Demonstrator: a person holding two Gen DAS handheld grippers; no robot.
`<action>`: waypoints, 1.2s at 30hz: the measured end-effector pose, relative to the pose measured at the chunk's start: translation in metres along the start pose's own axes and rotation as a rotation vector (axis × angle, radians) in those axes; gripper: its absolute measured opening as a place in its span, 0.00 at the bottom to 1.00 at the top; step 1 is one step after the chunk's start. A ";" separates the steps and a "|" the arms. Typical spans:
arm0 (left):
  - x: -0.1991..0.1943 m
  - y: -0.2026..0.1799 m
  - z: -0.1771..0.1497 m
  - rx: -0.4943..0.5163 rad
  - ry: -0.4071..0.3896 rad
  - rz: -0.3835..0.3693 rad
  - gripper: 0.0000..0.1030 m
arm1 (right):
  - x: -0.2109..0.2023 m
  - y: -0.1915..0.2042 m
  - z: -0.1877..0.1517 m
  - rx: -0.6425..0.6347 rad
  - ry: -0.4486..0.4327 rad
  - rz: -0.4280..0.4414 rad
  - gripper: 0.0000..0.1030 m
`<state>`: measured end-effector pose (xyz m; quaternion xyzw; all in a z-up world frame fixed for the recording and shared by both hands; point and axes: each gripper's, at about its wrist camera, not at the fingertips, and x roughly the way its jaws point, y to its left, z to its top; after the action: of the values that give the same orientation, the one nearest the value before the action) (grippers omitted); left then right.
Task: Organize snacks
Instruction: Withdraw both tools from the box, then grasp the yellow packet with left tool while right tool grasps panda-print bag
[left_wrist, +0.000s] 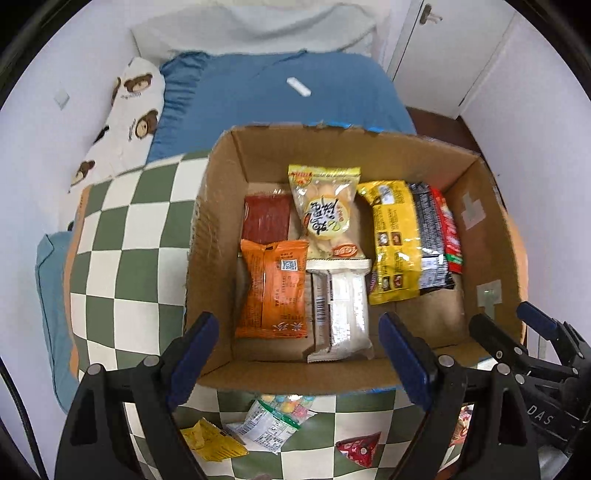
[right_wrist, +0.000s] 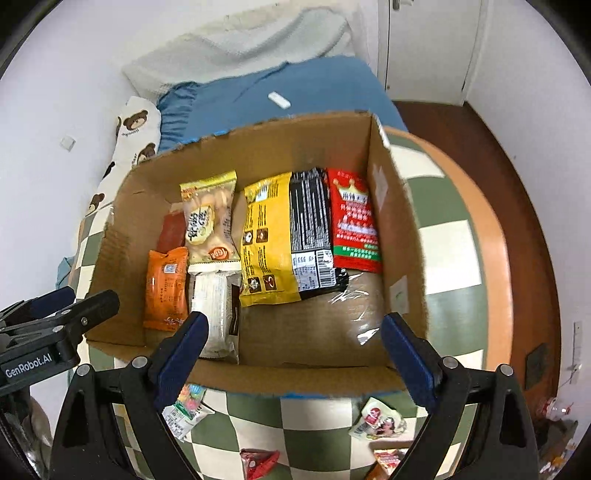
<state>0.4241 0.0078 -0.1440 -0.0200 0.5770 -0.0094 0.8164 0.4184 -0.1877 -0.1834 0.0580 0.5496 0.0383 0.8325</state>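
Above the cardboard box (left_wrist: 218, 236), the left gripper (left_wrist: 299, 360) hung spread and empty over packets (left_wrist: 271, 288) laid side by side, likely for tidy filling, while from the right wrist the right gripper (right_wrist: 291, 358) likewise gaped empty above that box's bare corner, loose snacks (right_wrist: 376, 422) waiting just outside its near wall.

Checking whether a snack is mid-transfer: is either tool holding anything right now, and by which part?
Nothing is held. The left tool and right tool both stand open and empty above the cardboard box.

One cardboard box (left_wrist: 221, 206) holds seven snack packets (left_wrist: 273, 288) (four more lie outside).
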 end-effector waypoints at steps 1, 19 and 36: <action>-0.005 -0.001 -0.003 0.003 -0.013 0.000 0.86 | -0.005 0.000 -0.002 -0.004 -0.015 -0.003 0.94; -0.087 -0.009 -0.067 0.025 -0.227 -0.015 0.86 | -0.103 -0.001 -0.059 -0.019 -0.218 0.014 0.95; 0.042 -0.069 -0.186 0.169 0.160 -0.014 0.86 | -0.004 -0.144 -0.221 0.369 0.144 0.008 0.95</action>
<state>0.2637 -0.0666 -0.2428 0.0456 0.6375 -0.0655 0.7663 0.2137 -0.3187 -0.2863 0.2091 0.6053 -0.0557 0.7660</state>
